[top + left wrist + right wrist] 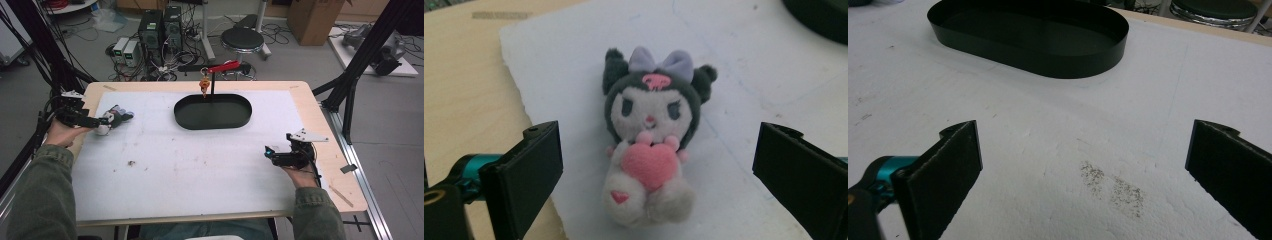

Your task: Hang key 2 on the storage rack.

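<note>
Now the approach step. Left gripper [659,165] has its jaws spread wide either side of the plush [651,135], not touching it; plush lies well left of the tray [212,112]. Right gripper [1083,165] also wide, empty, right of tray. Next, likely: advance and close on the plush body.

Right gripper [1083,165] hovering with its two black jaws standing wide apart over a white foam sheet [1048,130]. A dark speckled smudge [1113,187] is lying between them; an oval black tray [1048,62] is sitting beyond, well apart.
</note>
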A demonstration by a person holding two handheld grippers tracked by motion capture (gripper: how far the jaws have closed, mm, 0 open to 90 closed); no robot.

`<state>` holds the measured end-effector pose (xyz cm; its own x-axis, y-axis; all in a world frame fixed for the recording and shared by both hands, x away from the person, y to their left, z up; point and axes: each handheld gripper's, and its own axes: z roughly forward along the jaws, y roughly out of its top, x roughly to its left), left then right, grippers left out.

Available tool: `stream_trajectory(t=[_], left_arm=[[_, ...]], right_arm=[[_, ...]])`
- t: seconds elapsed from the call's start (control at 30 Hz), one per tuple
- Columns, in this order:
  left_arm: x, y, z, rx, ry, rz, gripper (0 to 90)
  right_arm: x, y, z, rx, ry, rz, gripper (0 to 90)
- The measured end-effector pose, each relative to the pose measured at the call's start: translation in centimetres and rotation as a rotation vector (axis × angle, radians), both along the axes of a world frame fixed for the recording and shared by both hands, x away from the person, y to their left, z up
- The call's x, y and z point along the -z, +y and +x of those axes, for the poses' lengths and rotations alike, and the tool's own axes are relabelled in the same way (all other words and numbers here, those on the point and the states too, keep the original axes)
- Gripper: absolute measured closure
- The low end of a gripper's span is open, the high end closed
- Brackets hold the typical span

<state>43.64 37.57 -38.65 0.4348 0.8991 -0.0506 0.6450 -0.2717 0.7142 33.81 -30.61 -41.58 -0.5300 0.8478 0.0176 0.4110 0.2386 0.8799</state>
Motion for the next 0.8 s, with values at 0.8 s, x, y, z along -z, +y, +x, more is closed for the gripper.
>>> stream_trajectory(t=[0.8], left_arm=[[3.9,-0.8,2.8,-0.019,0.087,0.003,6.4]], right_arm=[[0.1,0.1,0.1,-0.003,0.002,-0.012,0.5]])
